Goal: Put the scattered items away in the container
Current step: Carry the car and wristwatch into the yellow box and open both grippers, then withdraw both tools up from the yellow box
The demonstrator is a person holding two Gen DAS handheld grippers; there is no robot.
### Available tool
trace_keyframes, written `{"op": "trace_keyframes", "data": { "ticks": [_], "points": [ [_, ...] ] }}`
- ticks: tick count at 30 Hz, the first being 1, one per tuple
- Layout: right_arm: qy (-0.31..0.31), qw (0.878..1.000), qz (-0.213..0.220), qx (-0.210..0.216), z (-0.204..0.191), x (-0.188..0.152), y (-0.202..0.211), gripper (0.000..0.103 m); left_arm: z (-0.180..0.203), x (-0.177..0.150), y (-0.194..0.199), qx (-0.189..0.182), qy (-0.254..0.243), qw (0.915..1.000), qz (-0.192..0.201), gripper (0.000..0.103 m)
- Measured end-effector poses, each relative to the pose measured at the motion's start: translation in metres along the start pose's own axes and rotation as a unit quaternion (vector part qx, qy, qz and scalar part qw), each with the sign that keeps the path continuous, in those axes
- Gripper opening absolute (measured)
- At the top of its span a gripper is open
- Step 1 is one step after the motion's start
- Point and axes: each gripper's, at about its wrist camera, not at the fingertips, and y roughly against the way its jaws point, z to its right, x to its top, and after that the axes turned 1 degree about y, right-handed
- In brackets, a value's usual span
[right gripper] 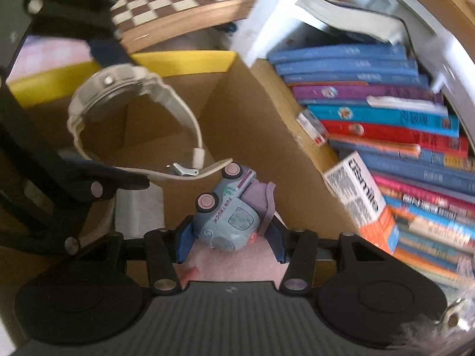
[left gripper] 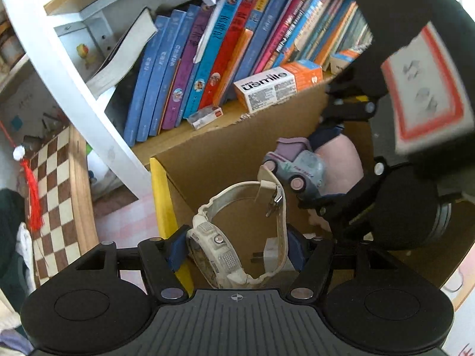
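Observation:
My left gripper [left gripper: 237, 250] is shut on a white wristwatch [left gripper: 219, 252] and holds it over the open cardboard box [left gripper: 213, 154]. The watch also shows in the right wrist view [right gripper: 118, 101], hanging above the box [right gripper: 246, 118]. My right gripper [right gripper: 230, 237] is shut on a blue and purple toy truck [right gripper: 230, 213], also held over the box. The truck shows in the left wrist view [left gripper: 299, 169] between the right gripper's blue pads. A pink soft item [left gripper: 344, 160] and a white plug adapter [left gripper: 271, 252] lie inside the box.
A white shelf [left gripper: 98, 124] with a row of books [left gripper: 225, 56] stands right behind the box. A white and orange carton [left gripper: 276, 86] and a small box [left gripper: 204, 117] lie on the shelf board. A chessboard [left gripper: 50, 190] leans at the left.

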Motion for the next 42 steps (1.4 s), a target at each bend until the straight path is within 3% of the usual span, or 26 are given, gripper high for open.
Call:
{"op": "trace_keyframes", "data": {
  "ticks": [4,7,11,15,21,28,36,42],
  "points": [
    [0.037,0.999,0.002,-0.013,-0.009,0.000,-0.003,0.051,0.002,-0.001,-0.005,0.007,-0.013,0.9999,-0.007,0.071],
    [0.046,0.999,0.002,-0.022,-0.012,0.000,-0.002,0.065,0.003,-0.001,-0.006,0.008,-0.016,0.9998,-0.011,0.072],
    [0.044,0.999,0.008,-0.026,-0.010,0.000,0.002,0.073,0.005,-0.001,-0.002,0.011,-0.017,0.9998,-0.005,0.075],
    [0.025,0.999,0.012,-0.022,-0.005,-0.004,0.012,0.078,0.013,0.001,0.010,0.034,-0.030,0.9987,0.022,0.085],
    [-0.065,0.997,0.028,-0.027,0.015,-0.010,0.041,0.082,0.010,0.003,0.040,0.049,-0.011,0.9960,0.073,0.089],
    [-0.211,0.975,0.064,-0.031,0.039,-0.023,0.083,0.083,-0.001,-0.001,0.076,0.054,0.043,0.9906,0.118,0.090],
    [-0.285,0.952,0.093,-0.070,0.036,-0.043,0.136,0.083,-0.020,-0.017,0.118,0.039,0.114,0.9802,0.157,0.095],
    [-0.314,0.938,0.106,-0.103,0.020,-0.065,0.179,0.085,-0.024,-0.040,0.147,0.039,0.131,0.9758,0.170,0.095]
  ]
}}
